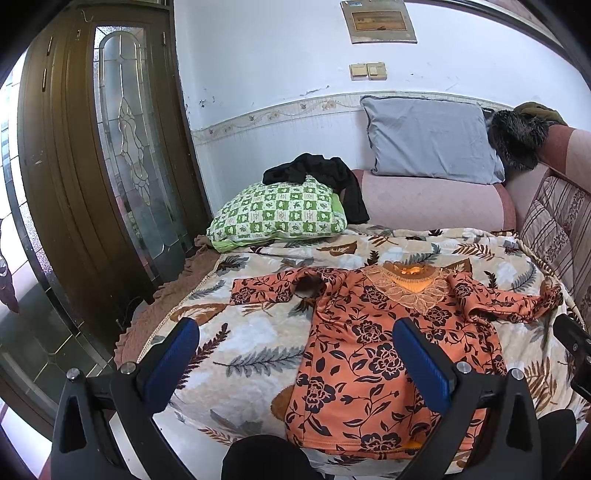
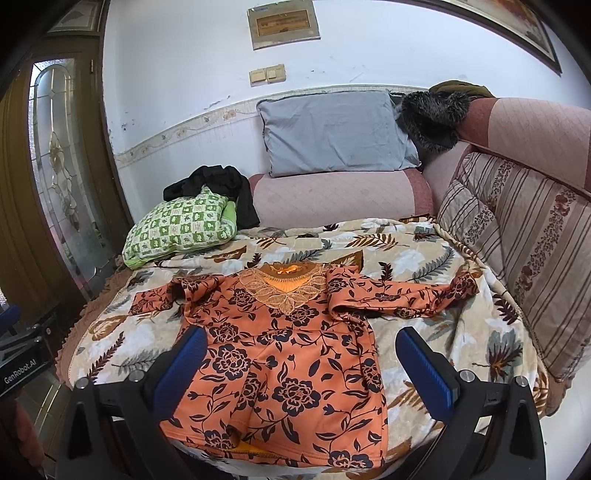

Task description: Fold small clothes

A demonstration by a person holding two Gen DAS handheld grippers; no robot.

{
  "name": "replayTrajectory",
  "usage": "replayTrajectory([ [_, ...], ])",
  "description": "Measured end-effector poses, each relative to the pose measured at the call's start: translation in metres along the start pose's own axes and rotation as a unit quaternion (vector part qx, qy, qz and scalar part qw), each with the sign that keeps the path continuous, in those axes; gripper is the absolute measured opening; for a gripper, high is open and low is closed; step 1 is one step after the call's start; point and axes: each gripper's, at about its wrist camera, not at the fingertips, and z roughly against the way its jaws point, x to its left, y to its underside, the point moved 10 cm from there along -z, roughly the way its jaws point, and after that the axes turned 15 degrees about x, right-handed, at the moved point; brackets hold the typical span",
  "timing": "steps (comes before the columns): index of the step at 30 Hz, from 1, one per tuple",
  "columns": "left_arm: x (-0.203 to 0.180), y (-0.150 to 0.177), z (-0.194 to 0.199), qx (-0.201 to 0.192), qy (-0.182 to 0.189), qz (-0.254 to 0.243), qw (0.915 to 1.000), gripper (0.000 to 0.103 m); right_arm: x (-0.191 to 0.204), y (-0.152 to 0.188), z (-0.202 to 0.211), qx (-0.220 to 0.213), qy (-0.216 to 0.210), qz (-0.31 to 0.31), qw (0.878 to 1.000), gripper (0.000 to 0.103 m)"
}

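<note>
On the sofa's leaf-print blanket [image 2: 424, 240], an orange floral top [image 2: 280, 354] lies spread flat, sleeves out, unfolded. Left gripper [image 1: 295, 354] and right gripper [image 2: 301, 360] hover, jaws apart, holding nothing.

One readable mark: a brand name on the other handheld gripper

In the right wrist view, white letters reading "GenRobot.AI" run along the black plastic body of the left gripper [image 2: 22, 354] at the near left edge of the scene, slanting upward to the right. The framed brown plaque [image 2: 283, 23] high on the far white wall carries markings too small and blurred to make out, and no other text, number or label can be read in either view
</note>
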Motion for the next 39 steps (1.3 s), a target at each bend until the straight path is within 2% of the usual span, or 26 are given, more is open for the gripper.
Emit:
replayTrajectory([
  [39, -0.002, 0.006, -0.013, 0.012, -0.003, -0.007, 0.9999, 0.103, -0.003, 0.005, -0.015, 0.011, 0.001, -0.006, 1.0, 0.103],
])
